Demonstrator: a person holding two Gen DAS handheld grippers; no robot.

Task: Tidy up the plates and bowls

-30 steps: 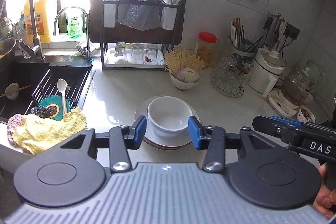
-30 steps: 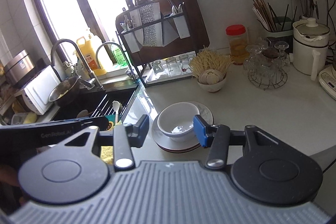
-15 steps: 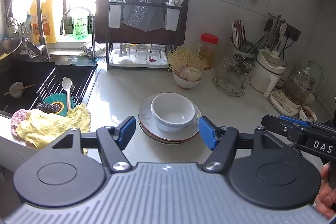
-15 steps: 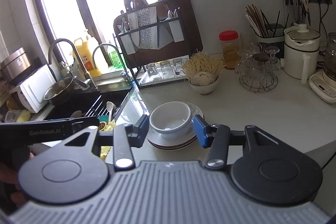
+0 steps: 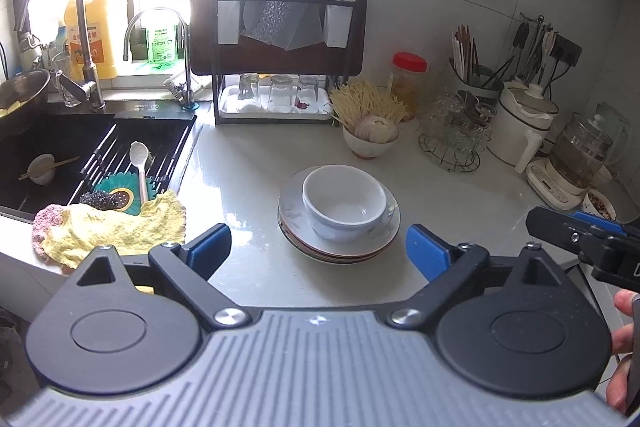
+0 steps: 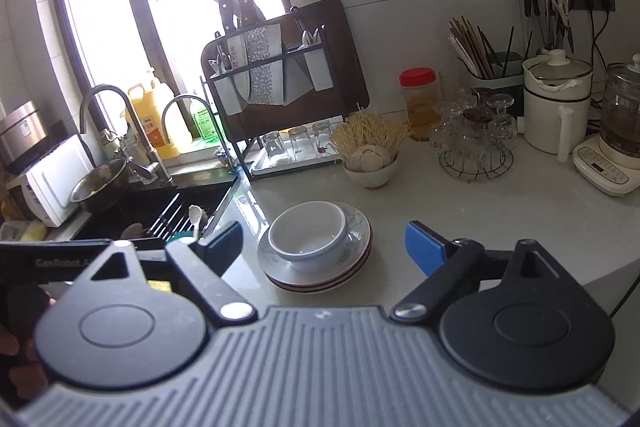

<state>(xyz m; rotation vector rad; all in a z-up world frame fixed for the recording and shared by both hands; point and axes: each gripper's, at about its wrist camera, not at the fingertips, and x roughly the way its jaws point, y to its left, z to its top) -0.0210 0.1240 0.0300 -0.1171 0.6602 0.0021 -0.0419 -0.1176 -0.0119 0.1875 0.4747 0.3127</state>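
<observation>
Daylight from the far-left window glares on the pale glossy desk [image 5: 248,155]. Near its front edge a white ceramic bowl [image 5: 344,201] sits in a stack of shallow white plates [image 5: 384,245] — black sink [image 5: 60,143] to the left, dark dish rack [image 5: 280,39] far behind. Left tool [image 5: 318,245] and right tool [image 6: 324,241] both hover spread wide, holding nothing.

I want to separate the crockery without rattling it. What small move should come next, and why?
Probably ease the left hand-held gripper forward and down over the white bowl. It is open, empty and short of the bowl, which sits upright on the stack of plates, so the bowl has to come off first.
</observation>
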